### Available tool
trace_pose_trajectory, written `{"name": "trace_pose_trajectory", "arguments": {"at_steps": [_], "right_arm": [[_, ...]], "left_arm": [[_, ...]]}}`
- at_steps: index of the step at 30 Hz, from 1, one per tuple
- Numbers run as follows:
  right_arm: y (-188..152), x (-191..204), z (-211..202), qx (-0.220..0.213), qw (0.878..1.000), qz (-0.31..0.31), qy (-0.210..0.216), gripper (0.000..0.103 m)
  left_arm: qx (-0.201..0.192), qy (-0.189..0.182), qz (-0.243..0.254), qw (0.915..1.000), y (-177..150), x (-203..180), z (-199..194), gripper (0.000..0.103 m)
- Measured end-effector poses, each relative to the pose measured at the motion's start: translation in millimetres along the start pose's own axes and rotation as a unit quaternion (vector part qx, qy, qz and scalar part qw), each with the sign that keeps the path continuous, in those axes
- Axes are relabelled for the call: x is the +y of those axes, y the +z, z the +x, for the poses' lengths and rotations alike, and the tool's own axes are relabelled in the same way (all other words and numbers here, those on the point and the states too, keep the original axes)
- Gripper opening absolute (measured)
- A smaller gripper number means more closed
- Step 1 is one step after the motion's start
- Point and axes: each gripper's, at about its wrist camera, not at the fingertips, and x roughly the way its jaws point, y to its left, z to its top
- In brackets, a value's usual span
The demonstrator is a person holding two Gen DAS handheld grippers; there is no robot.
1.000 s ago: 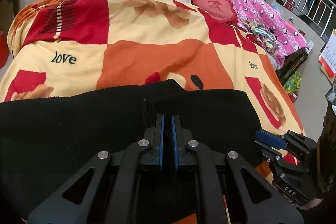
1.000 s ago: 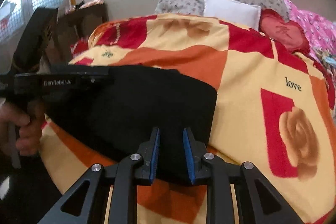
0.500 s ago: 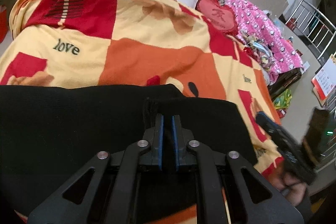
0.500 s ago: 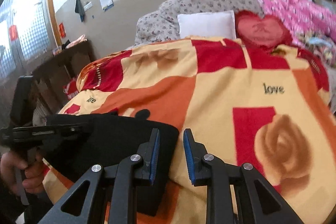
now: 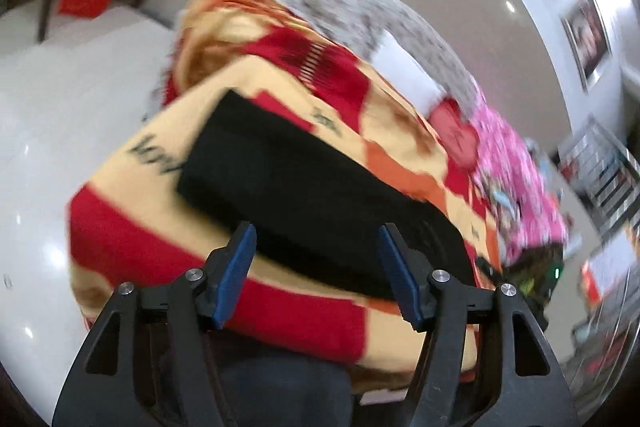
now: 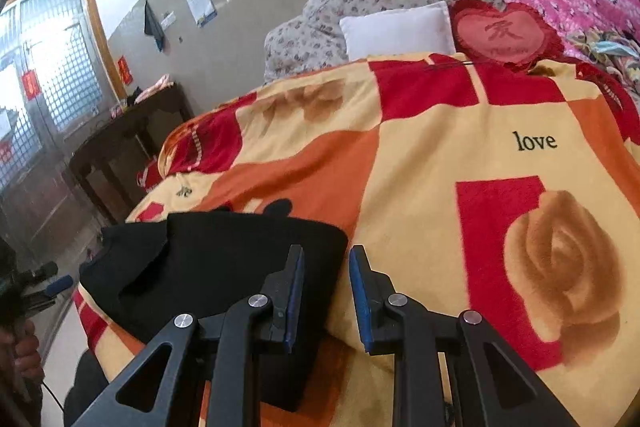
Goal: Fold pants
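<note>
Both sets of jaws open and empty: left gripper spread wide, with nothing between the blue pads, and right gripper parted only by a narrow gap, also with no cloth inside. Black pants lying as a compact dark block on the patterned blanket, close to the near edge of the bed, clear of both tools. Seen from the right wrist as a folded stack with a looser layer sticking out at its left end; seen from the left wrist as a long black band across the blanket, but much blurred, so no detail of the edges readable there. Judged as the end of one fold, with both grips given up and the bundle left to rest. Hard to say whether one more fold is wanted; if so, probably needing the wide left gripper brought to the loose left end, closed on all layers together, then carried across toward the neat right edge beside the right gripper. Otherwise only a pressing and smoothing of the uneven flap. Care needed not to catch the blanket together with the cloth, since both are soft and lie in contact.
</note>
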Motion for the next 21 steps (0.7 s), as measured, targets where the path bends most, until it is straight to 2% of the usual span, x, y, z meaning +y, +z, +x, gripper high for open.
{"name": "trace_pose_trajectory", "arguments": {"at_steps": [4,5,7,11,16,17,18,19,20,21], "right_arm": [[-3,7,1,0.004,1.0,-0.023,-0.007,0.022],[-4,8,1,0.004,1.0,-0.025,-0.007,0.022],[-5,8,1,0.002,1.0,-0.027,-0.007,0.022],[-6,7,0,0.001,1.0,-0.023,-0.008,0.022],[-6,8,1,-0.001,1.0,-0.028,-0.008,0.022],[-6,8,1,-0.001,1.0,-0.028,-0.007,0.022],[-6,8,1,-0.002,1.0,-0.029,-0.007,0.022],[-6,8,1,-0.002,1.0,-0.029,-0.007,0.022],[-6,8,1,-0.002,1.0,-0.028,-0.007,0.022],[-6,8,2,-0.002,1.0,-0.028,-0.007,0.022]], "left_arm": [[0.004,0.017,-0.074,0.9971,-2,32,12,0.063],[-0.006,0.003,-0.086,0.9963,-2,36,14,0.064],[-0.016,-0.002,-0.097,0.9951,2,41,15,0.064],[-0.02,-0.027,-0.148,0.9884,12,51,25,0.064],[-0.035,-0.005,-0.148,0.9883,14,48,23,0.062],[-0.037,0.0,-0.147,0.9884,13,49,22,0.047],[-0.039,0.014,-0.151,0.9877,11,52,21,0.039],[-0.039,0.036,-0.156,0.9864,10,55,21,0.022],[-0.038,0.041,-0.157,0.986,10,57,22,0.016],[-0.038,0.04,-0.156,0.9862,9,58,23,0.015]]}}
